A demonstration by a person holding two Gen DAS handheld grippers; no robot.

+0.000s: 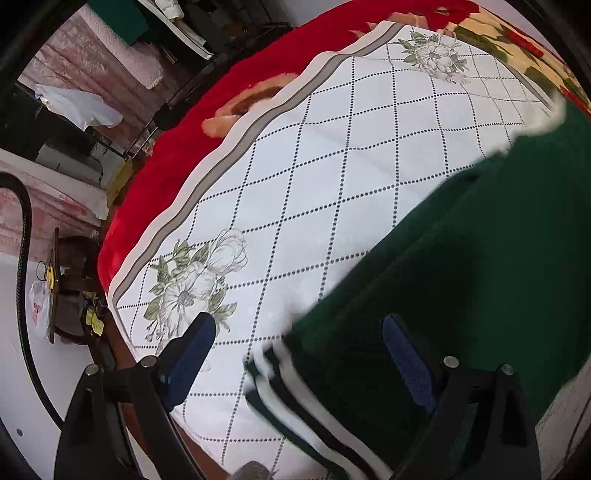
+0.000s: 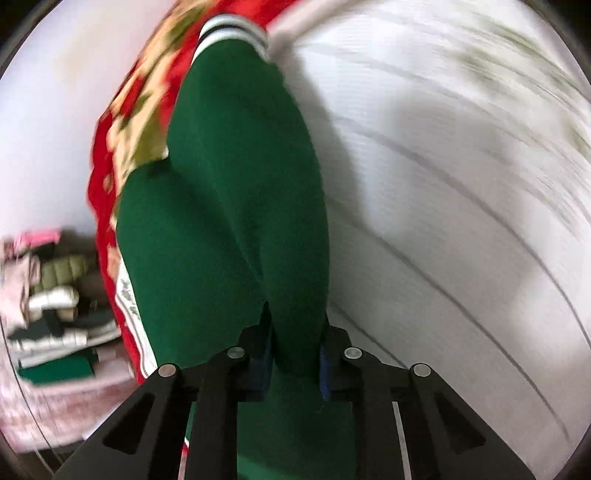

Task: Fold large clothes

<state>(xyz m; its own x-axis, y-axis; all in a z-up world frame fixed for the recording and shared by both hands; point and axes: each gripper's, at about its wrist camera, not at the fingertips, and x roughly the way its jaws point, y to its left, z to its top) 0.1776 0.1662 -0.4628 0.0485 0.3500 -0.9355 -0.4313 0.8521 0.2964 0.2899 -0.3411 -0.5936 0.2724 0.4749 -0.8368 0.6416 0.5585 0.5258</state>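
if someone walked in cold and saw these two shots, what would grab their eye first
The dark green garment dominates: in the right wrist view it hangs pinched in the right gripper, its striped cuff at the top. In the left wrist view the open left gripper hovers over the garment's striped edge on the white quilt with dotted diamonds and printed flowers. Behind the quilt, a bright red floral blanket stands out.

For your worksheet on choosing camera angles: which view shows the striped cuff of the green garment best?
The left wrist view: the striped cuff lies close, on the white quilt, though blurred. The right wrist view shows only a small, distant cuff.
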